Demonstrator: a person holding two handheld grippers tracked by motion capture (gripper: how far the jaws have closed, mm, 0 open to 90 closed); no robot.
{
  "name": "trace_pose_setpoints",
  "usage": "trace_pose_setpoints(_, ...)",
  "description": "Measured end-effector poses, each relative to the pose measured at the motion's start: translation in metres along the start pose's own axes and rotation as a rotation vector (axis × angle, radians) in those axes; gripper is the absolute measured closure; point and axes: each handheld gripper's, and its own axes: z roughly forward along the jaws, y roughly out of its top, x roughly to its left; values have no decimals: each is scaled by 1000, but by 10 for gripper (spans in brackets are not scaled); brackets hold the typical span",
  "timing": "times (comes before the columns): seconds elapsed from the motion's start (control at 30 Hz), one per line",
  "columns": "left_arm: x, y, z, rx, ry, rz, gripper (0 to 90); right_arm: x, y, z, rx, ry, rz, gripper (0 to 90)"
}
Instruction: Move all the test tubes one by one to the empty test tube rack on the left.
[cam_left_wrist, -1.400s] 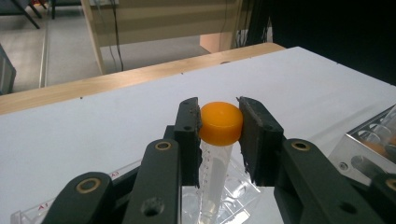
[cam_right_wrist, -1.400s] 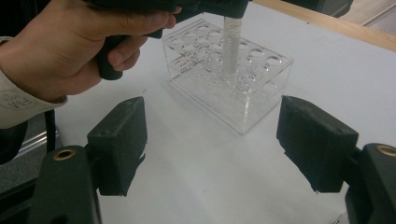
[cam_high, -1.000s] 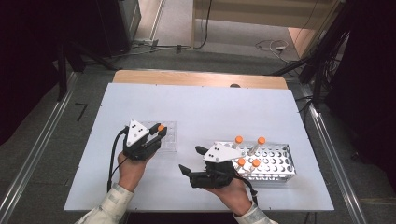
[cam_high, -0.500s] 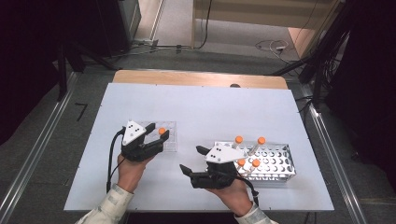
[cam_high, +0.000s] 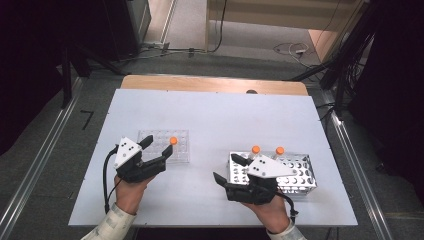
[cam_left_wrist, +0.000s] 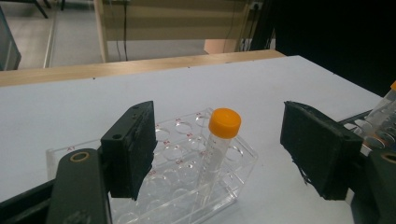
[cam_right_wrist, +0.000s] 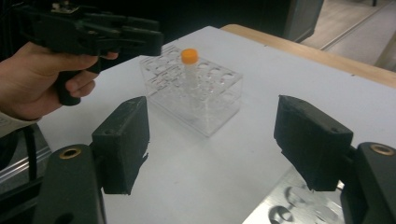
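Near the worktop's front-left edge, the orange-capped tube (cam_left_wrist: 219, 147) stands seated in the clear rack (cam_high: 181, 150). The left hand-held gripper (cam_high: 159, 151) has just been opening, its jaws clear of the tube. The right hand-held gripper (cam_high: 231, 169), released and empty, sits at the metal rack (cam_high: 304, 176). Judged step: placement complete. Next: collect another tube from the metal rack.

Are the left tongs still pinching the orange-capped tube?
Apart. The left gripper view shows the left tongs, just opened, with bare gaps either side of the tube.

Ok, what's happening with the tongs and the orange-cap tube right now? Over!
Left tongs just opened, empty. Right tongs open, empty. Tube standing in clear rack, let go. Nothing in the way.
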Motion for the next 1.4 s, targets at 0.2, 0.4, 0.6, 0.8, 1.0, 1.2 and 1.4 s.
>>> trace_pose_setpoints(0.2,2,-1,-5,-6,8,-5,214,-14,-2,-24,-33,-50,15,258)
trace_pose_setpoints(0.4,5,-3,-6,-1,31,-10,167,-30,-12,-43,-46,-104,35,261)
trace_pose_setpoints(0.6,6,-5,-5,5,40,-11,167,-48,-31,-57,-38,-149,64,272)
trace_pose_setpoints(0.8,6,-6,-4,10,41,-11,167,-58,-45,-66,-34,-167,77,275)
trace_pose_setpoints(1.0,6,-7,-4,10,41,-11,168,-61,-57,-66,-10,-171,64,283)
trace_pose_setpoints(1.2,6,-7,-4,11,42,-14,168,-64,-63,-70,-6,-172,65,301)
trace_pose_setpoints(1.4,5,-7,-4,12,43,-10,168,-68,-72,-69,22,-174,73,320)
